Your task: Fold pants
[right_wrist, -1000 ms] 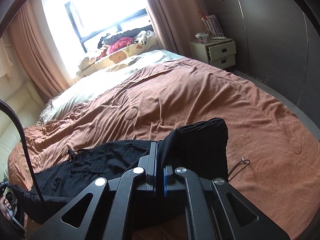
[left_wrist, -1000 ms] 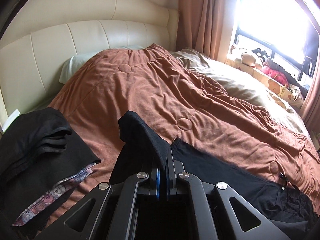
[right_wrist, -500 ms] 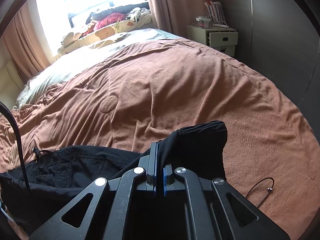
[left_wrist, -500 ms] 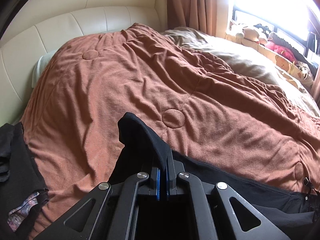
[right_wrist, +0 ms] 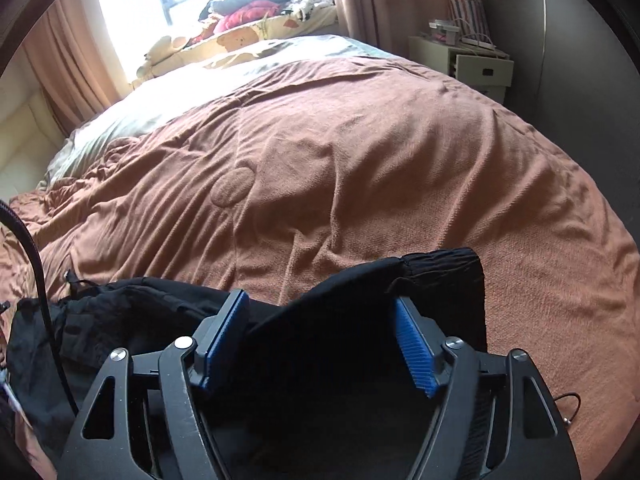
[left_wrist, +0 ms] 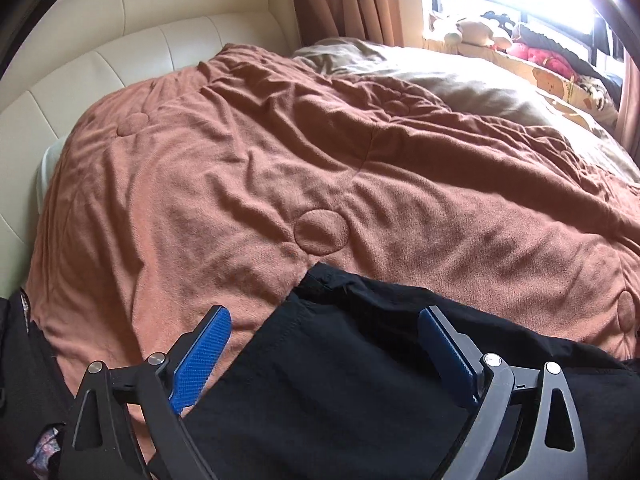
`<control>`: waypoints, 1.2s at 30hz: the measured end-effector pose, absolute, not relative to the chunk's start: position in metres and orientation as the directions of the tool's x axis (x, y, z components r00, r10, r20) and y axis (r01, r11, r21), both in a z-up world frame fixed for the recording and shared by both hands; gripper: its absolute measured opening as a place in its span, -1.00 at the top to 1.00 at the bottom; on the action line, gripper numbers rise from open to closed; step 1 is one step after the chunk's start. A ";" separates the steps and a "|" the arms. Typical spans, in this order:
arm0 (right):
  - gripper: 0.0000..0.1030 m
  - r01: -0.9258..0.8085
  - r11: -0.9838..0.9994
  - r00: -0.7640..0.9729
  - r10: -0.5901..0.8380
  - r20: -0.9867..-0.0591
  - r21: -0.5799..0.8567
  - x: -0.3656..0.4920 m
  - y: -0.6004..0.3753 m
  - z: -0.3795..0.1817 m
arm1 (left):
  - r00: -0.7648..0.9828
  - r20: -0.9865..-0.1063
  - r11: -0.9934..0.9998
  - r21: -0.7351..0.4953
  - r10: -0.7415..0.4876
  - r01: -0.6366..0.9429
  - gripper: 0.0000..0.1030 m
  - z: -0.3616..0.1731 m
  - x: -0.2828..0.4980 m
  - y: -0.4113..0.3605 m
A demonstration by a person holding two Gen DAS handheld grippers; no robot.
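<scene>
In the left wrist view, our left gripper [left_wrist: 324,320] has its jaws opening wide, the blue pads [left_wrist: 200,360] standing clear of the cloth; the black pants [left_wrist: 340,380] lie flat on the brown blanket [left_wrist: 280,160] between and beneath the fingers, untouched by either pad. A corner of the pants points toward 12 o'clock, just short of a round quilted patch [left_wrist: 320,232]. The cream headboard [left_wrist: 120,60] sits at 10 o'clock, the window ledge with soft toys [left_wrist: 500,36] at 2 o'clock. In the right wrist view, our right gripper [right_wrist: 320,312] also has its jaws opening, and a raised fold of the pants [right_wrist: 340,340] sits between the pads without being pressed. More bunched black cloth spreads toward 9 o'clock. A white nightstand [right_wrist: 472,64] stands at 1 o'clock beyond the blanket [right_wrist: 360,140].
</scene>
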State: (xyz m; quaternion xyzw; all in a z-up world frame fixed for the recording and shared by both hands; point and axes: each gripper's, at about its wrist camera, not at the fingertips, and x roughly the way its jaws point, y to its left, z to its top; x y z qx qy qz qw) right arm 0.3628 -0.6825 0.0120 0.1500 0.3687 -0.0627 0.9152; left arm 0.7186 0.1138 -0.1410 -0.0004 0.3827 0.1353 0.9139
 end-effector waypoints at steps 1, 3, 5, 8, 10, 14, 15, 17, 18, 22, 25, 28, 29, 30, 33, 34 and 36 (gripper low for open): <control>-0.57 0.228 0.951 0.723 -0.022 -0.691 0.208 0.356 -0.683 0.016 | 0.671 -0.696 0.962 0.115 0.257 -0.250 -0.87 -0.136 0.716 0.118; -0.61 0.218 0.957 0.731 -0.031 -0.682 0.189 0.345 -0.684 0.021 | 0.661 -0.702 0.960 0.123 0.263 -0.251 -0.87 -0.130 0.714 0.128; -0.61 0.213 0.961 0.726 -0.034 -0.687 0.178 0.336 -0.689 0.023 | 0.653 -0.706 0.958 0.139 0.273 -0.250 -0.87 -0.127 0.713 0.136; -0.61 0.220 0.960 0.720 -0.040 -0.693 0.174 0.323 -0.701 0.021 | 0.632 -0.719 0.954 0.161 0.288 -0.252 -0.87 -0.129 0.714 0.146; -0.61 0.237 0.957 0.705 -0.052 -0.708 0.166 0.318 -0.711 0.018 | 0.605 -0.743 0.955 0.163 0.285 -0.249 -0.87 -0.135 0.717 0.152; -0.61 0.261 0.958 0.655 -0.084 -0.751 0.120 0.317 -0.726 0.007 | 0.560 -0.778 0.956 0.186 0.284 -0.227 -0.86 -0.156 0.719 0.156; -0.61 0.261 0.959 0.642 -0.089 -0.761 0.108 0.320 -0.728 0.004 | 0.547 -0.787 0.957 0.193 0.284 -0.218 -0.83 -0.161 0.719 0.156; -0.61 0.265 0.960 0.613 -0.097 -0.784 0.088 0.327 -0.731 -0.005 | 0.510 -0.811 0.955 0.205 0.288 -0.213 -0.53 -0.175 0.720 0.157; -0.61 0.263 0.961 0.605 -0.093 -0.791 0.088 0.331 -0.733 -0.009 | 0.490 -0.823 0.955 0.208 0.288 -0.212 -0.16 -0.181 0.720 0.158; -0.34 0.246 0.964 0.590 -0.065 -0.805 0.102 0.353 -0.732 -0.018 | 0.413 -0.866 0.956 0.217 0.282 -0.199 0.85 -0.203 0.719 0.162; 0.19 0.209 0.972 0.590 -0.034 -0.807 0.112 0.370 -0.726 -0.018 | 0.394 -0.863 0.942 0.236 0.316 -0.238 0.95 -0.204 0.712 0.169; 0.19 0.220 0.975 0.587 -0.125 -0.800 0.009 0.379 -0.715 -0.013 | 0.361 -0.849 0.912 0.294 0.386 -0.285 0.99 -0.203 0.703 0.180; 0.19 0.224 0.974 0.588 -0.144 -0.796 -0.010 0.381 -0.712 -0.010 | 0.355 -0.843 0.904 0.305 0.403 -0.299 0.99 -0.202 0.700 0.185; 0.19 0.233 0.972 0.586 -0.155 -0.795 -0.018 0.382 -0.711 -0.009 | 0.360 -0.846 0.906 0.290 0.393 -0.308 0.99 -0.200 0.695 0.191; 0.13 0.244 0.970 0.604 -0.134 -0.786 0.022 0.368 -0.708 0.001 | 0.384 -0.857 0.920 0.226 0.345 -0.322 0.95 -0.190 0.677 0.201; 0.02 0.235 0.971 0.612 -0.116 -0.783 0.040 0.360 -0.707 0.005 | 0.394 -0.857 0.924 0.211 0.332 -0.320 0.92 -0.185 0.670 0.203; -0.14 0.224 0.973 0.626 -0.094 -0.774 0.063 0.343 -0.704 0.013 | 0.416 -0.854 0.931 0.187 0.311 -0.312 0.54 -0.175 0.657 0.204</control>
